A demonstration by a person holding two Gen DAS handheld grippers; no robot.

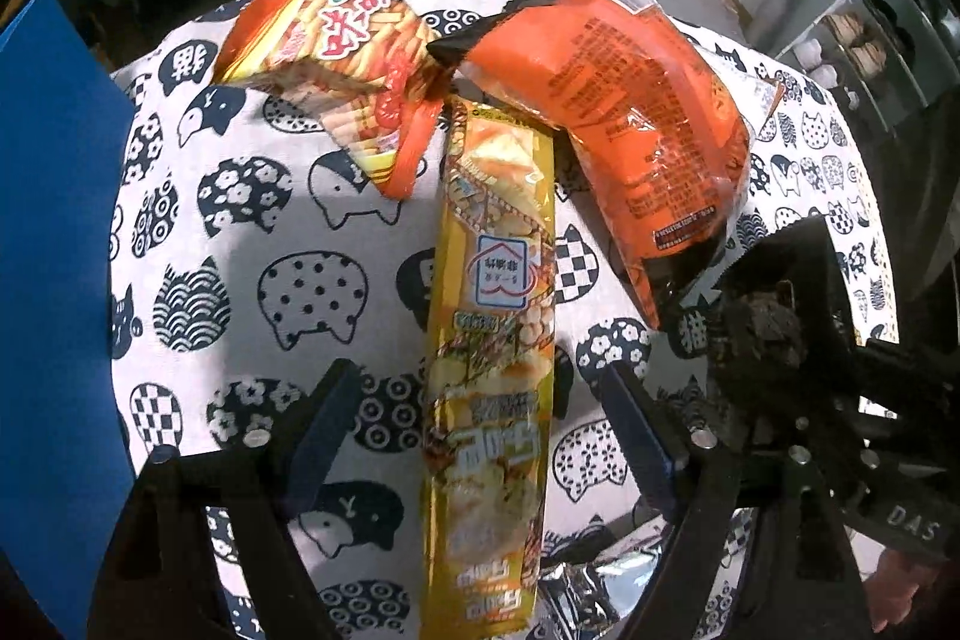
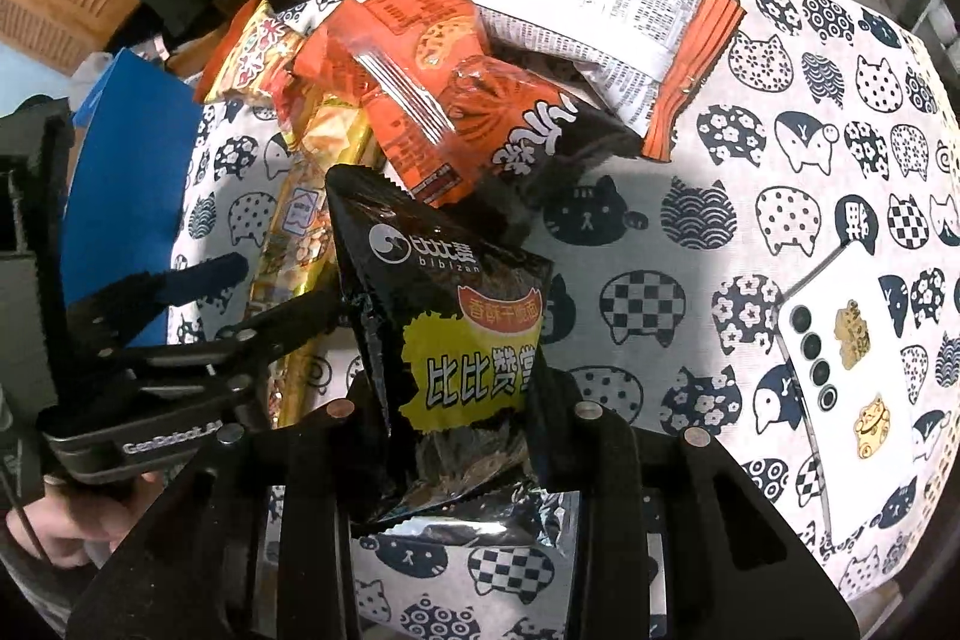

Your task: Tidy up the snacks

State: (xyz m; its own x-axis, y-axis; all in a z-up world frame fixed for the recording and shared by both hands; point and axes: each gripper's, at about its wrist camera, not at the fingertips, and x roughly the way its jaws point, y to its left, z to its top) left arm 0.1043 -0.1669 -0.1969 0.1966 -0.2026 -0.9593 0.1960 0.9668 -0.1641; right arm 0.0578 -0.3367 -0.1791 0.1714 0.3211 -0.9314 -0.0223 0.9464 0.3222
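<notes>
- two grippers work over the cat-print cloth: the right gripper is clamped on a black snack bag at 6 o'clock in its view; the left gripper stands apart, straddling the long yellow packet without pressing it.
- the black bag is pinched low and looks slippery; a quick swing could shake it loose, i judge.
- the left fingers closing on the thin packet could crush what is inside.
- the phone at 3 o'clock lies near enough to be knocked.
- readable: "bibizan" on the black bag, "genrobot.ai" on the left gripper's body, seen from the right camera.
- the orange bags pile at 12 o'clock.
</notes>
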